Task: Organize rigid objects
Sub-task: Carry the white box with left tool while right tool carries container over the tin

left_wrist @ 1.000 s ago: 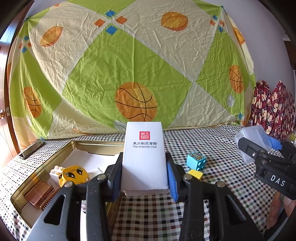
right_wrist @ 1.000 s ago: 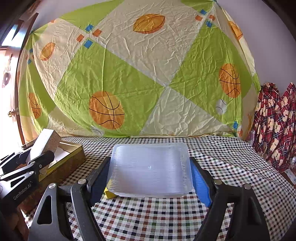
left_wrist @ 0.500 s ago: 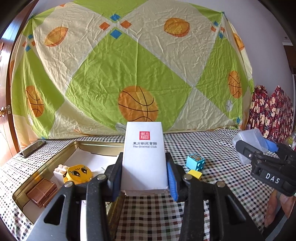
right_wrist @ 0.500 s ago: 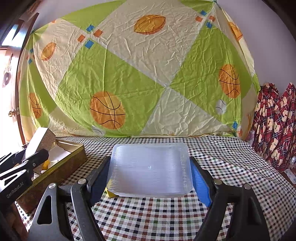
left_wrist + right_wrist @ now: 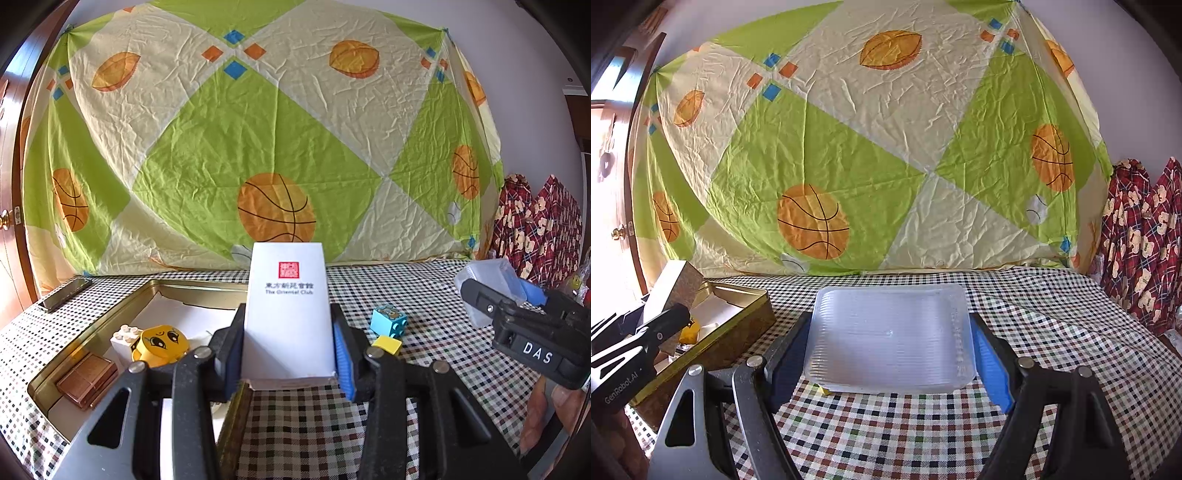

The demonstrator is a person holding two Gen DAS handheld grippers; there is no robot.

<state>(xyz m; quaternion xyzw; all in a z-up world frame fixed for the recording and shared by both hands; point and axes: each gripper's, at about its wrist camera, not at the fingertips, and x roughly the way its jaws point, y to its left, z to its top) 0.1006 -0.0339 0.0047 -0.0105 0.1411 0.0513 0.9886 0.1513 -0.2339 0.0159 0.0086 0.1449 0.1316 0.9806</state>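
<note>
Left claw grips the white box upright, long axis vertical, at the near right rim of the gold tin, which lies to its left. Right claw clamps the translucent container above the table, farther right of the tin.
</note>
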